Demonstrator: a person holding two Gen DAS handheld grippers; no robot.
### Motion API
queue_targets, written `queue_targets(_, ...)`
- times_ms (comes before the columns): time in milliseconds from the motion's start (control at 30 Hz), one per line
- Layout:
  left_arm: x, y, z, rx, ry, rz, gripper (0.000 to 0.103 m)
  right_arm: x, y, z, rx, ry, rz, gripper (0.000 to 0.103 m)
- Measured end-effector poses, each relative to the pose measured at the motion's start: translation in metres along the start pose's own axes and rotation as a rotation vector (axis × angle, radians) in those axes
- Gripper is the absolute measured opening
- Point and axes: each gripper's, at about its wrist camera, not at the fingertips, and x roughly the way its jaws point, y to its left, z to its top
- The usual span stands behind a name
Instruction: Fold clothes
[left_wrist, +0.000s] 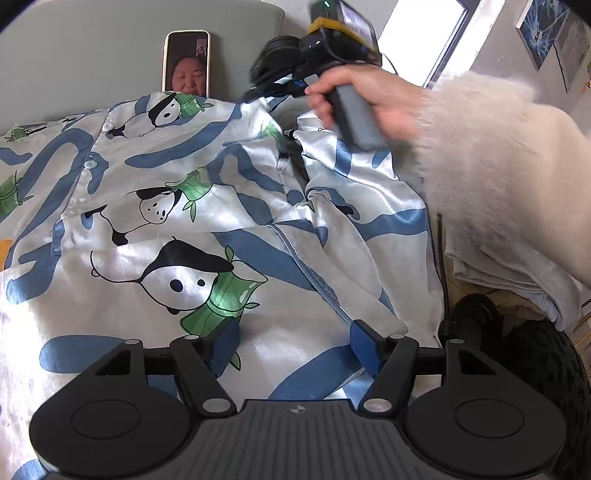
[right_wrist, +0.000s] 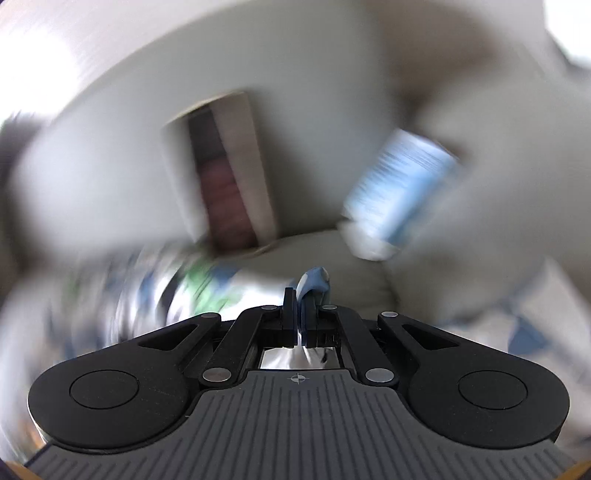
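Left gripper (left_wrist: 293, 345) jaws spread over pajama shirt (left_wrist: 207, 206); right gripper (right_wrist: 301, 302) pinches its blurred edge

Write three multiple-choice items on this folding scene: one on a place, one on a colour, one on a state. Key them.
1. Where is the phone?
A. beyond the shirt's far edge
B. between the left gripper's fingers
C. in the person's hand

2. What colour are the wavy bands on the satin shirt?
A. red
B. blue
C. yellow

3. How is the right gripper?
A. open, nothing held
B. out of sight
C. shut on the shirt's fabric

Key: A, it lies on grey past the cloth; B, blue throughout; C, fabric sticks out between shut fingers.
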Motion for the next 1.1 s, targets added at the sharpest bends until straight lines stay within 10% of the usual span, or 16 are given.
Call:
queue_targets(133,0.0,0.0,-0.001,0.002,0.0,0.003,0.064,-0.019,0.072,-0.045,-0.527,0.193,0.083,0.013)
queue_targets(233,0.001,-0.001,-0.001,0.003,0.0,0.007,0.064,-0.035,0.084,-0.06,-0.623,0.2,0.05,0.056)
queue_targets(433,0.001,0.0,-0.001,0.0,0.003,0.012,0.064,-0.052,0.015,-0.004,-0.043,0.122,0.12,0.058)
queue_targets(600,0.001,-0.001,-0.003,0.007,0.002,0.015,0.064,-0.009,-0.034,-0.003,0.426,0.224,0.174,0.05)
queue_targets(1100,0.0,0.002,-0.005,-0.001,-0.001,0.006,0.064,0.02,-0.031,-0.039,0.711,0.365,0.217,0.045)
